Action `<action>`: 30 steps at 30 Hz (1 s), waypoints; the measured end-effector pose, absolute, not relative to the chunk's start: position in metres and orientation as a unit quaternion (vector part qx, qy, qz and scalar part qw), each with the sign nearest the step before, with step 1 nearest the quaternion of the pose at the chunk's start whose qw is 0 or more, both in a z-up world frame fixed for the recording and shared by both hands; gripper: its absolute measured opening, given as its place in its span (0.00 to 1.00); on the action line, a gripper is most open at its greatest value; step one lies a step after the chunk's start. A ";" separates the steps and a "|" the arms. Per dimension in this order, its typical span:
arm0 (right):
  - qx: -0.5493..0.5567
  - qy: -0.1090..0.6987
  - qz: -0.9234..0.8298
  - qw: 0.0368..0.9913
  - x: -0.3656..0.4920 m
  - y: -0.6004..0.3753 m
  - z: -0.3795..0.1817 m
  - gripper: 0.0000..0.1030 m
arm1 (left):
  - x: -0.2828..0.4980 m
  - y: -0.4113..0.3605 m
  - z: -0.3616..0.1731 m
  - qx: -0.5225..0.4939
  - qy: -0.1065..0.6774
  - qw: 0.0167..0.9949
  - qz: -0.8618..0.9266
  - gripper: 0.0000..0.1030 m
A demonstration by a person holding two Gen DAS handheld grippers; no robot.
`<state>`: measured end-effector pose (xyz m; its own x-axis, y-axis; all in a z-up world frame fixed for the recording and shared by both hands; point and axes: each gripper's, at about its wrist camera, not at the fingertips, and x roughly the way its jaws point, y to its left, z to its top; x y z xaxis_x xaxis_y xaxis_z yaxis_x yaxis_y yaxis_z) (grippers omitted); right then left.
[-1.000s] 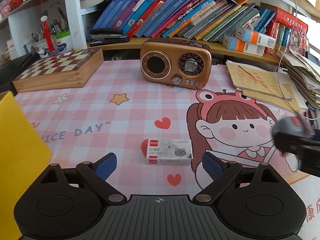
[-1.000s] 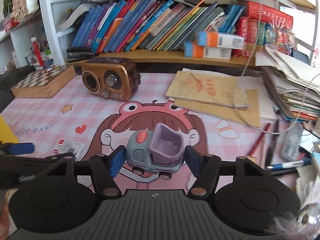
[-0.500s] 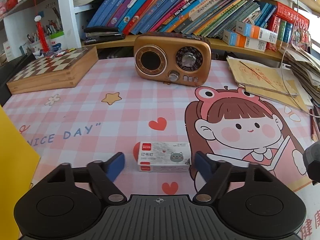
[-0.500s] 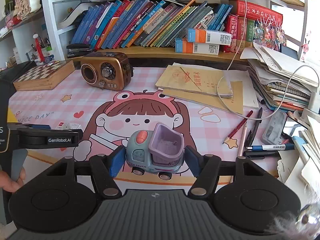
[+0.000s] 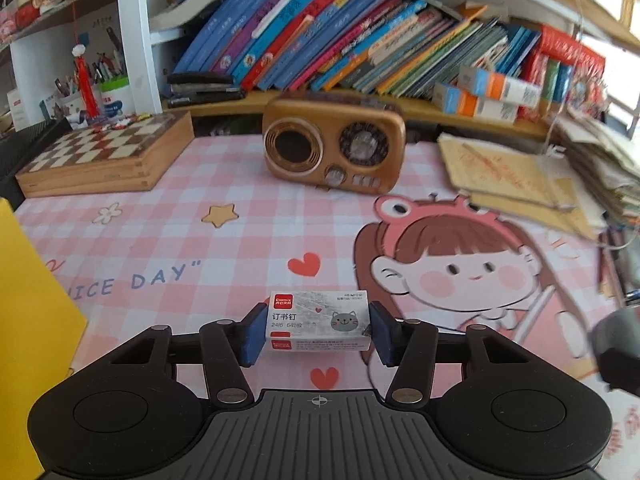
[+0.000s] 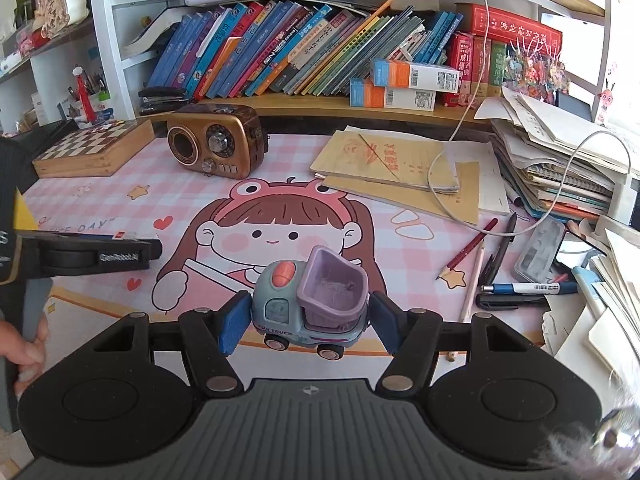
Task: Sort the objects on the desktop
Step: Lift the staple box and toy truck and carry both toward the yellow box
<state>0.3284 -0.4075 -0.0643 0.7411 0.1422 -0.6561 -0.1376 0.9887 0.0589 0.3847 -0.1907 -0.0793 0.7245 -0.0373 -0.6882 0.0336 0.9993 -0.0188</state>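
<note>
A small white staple box (image 5: 318,320) with a red label and a cat print lies on the pink checked desk mat (image 5: 168,240). My left gripper (image 5: 316,334) is closing its jaws on the box, and both blue pads touch its short ends. The left gripper (image 6: 96,256) also shows at the left of the right wrist view, held by a hand (image 6: 28,352). My right gripper (image 6: 308,320) is shut on a grey-blue toy truck (image 6: 312,300) with a purple tipper, held just above the mat.
A brown retro radio (image 5: 334,148) and a wooden chessboard box (image 5: 100,152) stand at the back of the mat. A yellow sheet (image 5: 32,320) fills the left edge. Notebooks (image 6: 392,160), a white cable (image 6: 440,184), pens (image 6: 520,288) and a paper pile (image 6: 560,152) crowd the right.
The left jaws have closed in from wide open until the pads meet the staple box. The right gripper has carried the truck a little to the right, away from the left gripper.
</note>
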 end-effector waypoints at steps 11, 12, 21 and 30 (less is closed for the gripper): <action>0.011 0.337 0.109 0.935 0.294 -0.393 -0.046 0.60 | 0.314 -0.170 -0.022 -0.047 0.333 0.941 -0.039 0.50; 0.012 0.336 0.110 0.935 0.289 -0.392 -0.044 0.60 | 0.308 -0.168 -0.019 -0.050 0.331 0.941 -0.040 0.50; 0.019 0.341 0.120 0.932 0.249 -0.382 -0.032 0.60 | 0.250 -0.141 0.003 -0.090 0.322 0.942 -0.038 0.50; 0.022 0.350 0.112 0.930 0.208 -0.360 -0.027 0.60 | 0.208 -0.120 0.005 -0.100 0.327 0.938 -0.056 0.50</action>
<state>0.2085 -0.3599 -0.0272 0.7307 0.2232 -0.6452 -0.1930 0.9740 0.1184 0.2082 -0.1197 0.0049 0.7792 -0.1713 -0.6029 0.0404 0.9737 -0.2244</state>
